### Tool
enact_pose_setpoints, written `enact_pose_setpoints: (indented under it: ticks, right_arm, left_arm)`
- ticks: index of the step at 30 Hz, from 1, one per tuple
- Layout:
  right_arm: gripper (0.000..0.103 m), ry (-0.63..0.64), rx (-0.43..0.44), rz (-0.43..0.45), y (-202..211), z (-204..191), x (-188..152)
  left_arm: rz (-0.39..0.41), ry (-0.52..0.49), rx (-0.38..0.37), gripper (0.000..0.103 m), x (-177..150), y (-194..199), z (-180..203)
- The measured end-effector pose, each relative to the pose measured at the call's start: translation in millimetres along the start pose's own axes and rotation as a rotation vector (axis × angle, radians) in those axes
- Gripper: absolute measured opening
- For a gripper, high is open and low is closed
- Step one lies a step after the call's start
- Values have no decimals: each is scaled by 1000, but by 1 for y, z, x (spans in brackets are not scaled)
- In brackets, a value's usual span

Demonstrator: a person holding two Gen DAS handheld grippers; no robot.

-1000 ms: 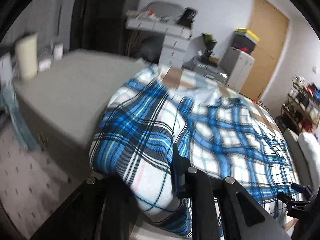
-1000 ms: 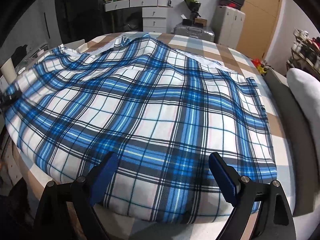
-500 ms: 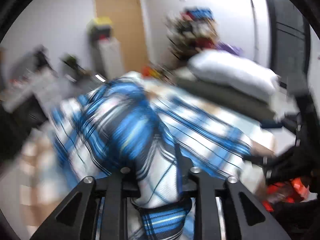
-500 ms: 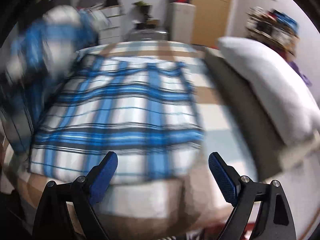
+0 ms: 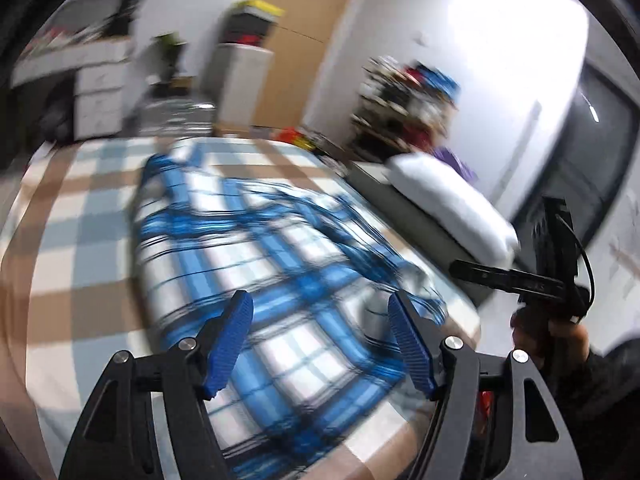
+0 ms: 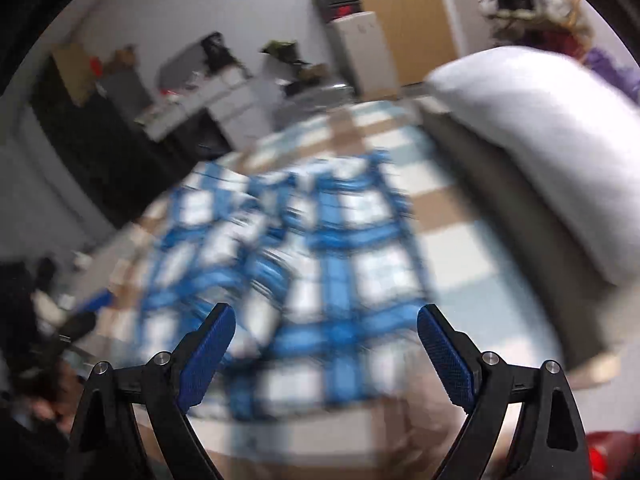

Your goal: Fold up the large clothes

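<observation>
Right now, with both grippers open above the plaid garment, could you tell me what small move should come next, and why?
Probably lower the left gripper to the near edge of the plaid garment and close on it. Both it and the right gripper are open and empty, and the garment lies on the bed, seemingly only partly folded.

Garment (image 5: 272, 276) blue-white plaid, black lines. Bed cover (image 5: 76, 216) checked brown, pale blue, white. Pillow (image 6: 556, 128) white. Door (image 5: 304, 44) seemingly tan, blurred.
</observation>
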State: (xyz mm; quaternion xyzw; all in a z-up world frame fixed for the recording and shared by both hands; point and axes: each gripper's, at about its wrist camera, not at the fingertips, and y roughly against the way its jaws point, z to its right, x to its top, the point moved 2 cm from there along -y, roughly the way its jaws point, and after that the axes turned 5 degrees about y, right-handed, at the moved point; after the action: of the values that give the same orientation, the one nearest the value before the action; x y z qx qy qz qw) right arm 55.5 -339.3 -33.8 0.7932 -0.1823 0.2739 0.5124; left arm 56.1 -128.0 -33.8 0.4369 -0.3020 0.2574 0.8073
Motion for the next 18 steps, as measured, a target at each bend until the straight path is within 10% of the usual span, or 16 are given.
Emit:
enact_pose_setpoints:
  ticks: [4,10,14,18]
  right_arm:
    - [92,-98,129,-43,-28,-12,13]
    - [24,28,31,-176,-40,-25,-27]
    - [25,-68,-28,-204,-21,7,-57]
    - [48,-27,-52,-125,-4,-7,-39]
  left_arm:
    - [-48,61,14,65,-10,-13,-9]
    - [-105,-127,134,66,-27,-30,9]
    - [-133,-103,81,66,-29,-22,5]
    - [-175,-149,81,66,-31,-31,6]
